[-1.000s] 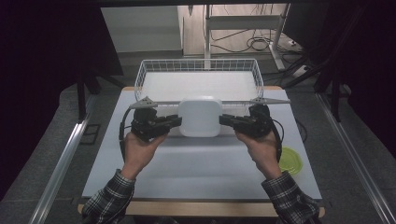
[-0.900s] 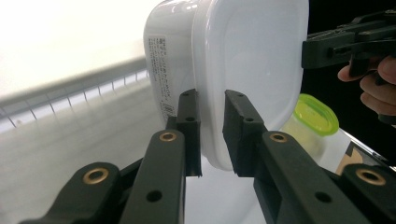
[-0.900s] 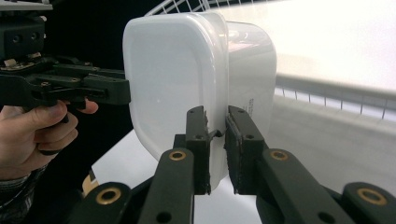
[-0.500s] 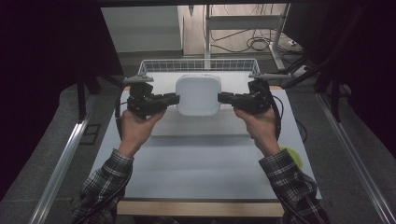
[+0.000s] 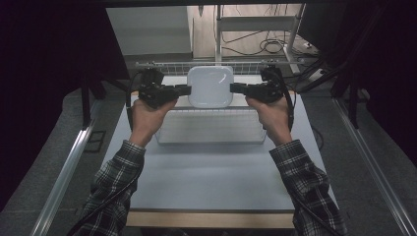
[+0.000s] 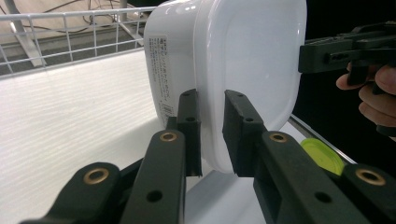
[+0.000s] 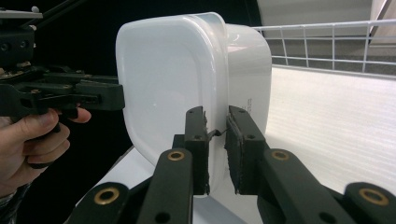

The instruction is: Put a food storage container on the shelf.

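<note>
Two-handed carry over the wire basket (image 5: 211,133): I have the white lidded container (image 5: 210,86) pinched on opposite edges, my left gripper (image 5: 183,90) clamped on its rim from one side and my right gripper (image 5: 237,88) on the other, so the weight sits balanced between them. The container hangs above the basket's far end, lid up, clear of the wire. A yellow-green disc (image 6: 323,155) lies beside the basket; from here I can't quite tell what it is.
</note>
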The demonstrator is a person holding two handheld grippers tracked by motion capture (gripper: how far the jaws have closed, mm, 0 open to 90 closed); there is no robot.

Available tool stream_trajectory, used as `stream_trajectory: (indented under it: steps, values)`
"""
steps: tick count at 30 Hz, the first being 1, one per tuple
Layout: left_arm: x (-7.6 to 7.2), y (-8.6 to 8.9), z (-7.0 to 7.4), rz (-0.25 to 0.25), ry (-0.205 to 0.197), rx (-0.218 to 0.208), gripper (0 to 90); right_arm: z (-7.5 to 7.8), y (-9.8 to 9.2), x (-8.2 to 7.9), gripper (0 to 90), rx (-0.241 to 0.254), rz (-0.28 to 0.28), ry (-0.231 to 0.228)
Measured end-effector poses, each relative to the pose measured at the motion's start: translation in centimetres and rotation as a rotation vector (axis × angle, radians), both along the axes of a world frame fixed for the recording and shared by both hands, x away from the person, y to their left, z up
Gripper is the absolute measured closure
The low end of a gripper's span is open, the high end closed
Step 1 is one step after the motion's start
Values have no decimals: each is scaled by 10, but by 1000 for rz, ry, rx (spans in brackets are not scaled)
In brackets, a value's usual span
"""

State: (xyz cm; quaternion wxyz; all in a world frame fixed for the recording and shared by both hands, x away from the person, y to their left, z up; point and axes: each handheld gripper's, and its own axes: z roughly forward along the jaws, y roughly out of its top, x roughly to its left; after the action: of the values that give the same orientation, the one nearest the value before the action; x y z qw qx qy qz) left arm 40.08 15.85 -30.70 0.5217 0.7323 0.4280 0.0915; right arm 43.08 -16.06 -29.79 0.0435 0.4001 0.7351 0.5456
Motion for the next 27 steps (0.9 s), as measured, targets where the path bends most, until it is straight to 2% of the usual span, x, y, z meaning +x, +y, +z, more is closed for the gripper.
stream_trajectory:
  steps: [6,9,12,15,22,27]
  values:
    - [8,0,-4,2,18,-5,769,-5,1,9,788,4,-12,26]
    - [11,1,-5,-3,15,-17,763,-5,1,12,784,13,-14,31]
    - [12,0,-4,-9,6,-5,739,-5,0,14,775,13,-11,34]
    - [14,-2,-4,-11,-9,-2,679,-5,2,16,738,7,-11,25]
    - [20,-9,-5,4,-32,60,613,-5,10,20,675,-51,-34,-8]
    - [25,-9,-6,1,-28,51,579,-6,12,24,645,-55,-44,-7]
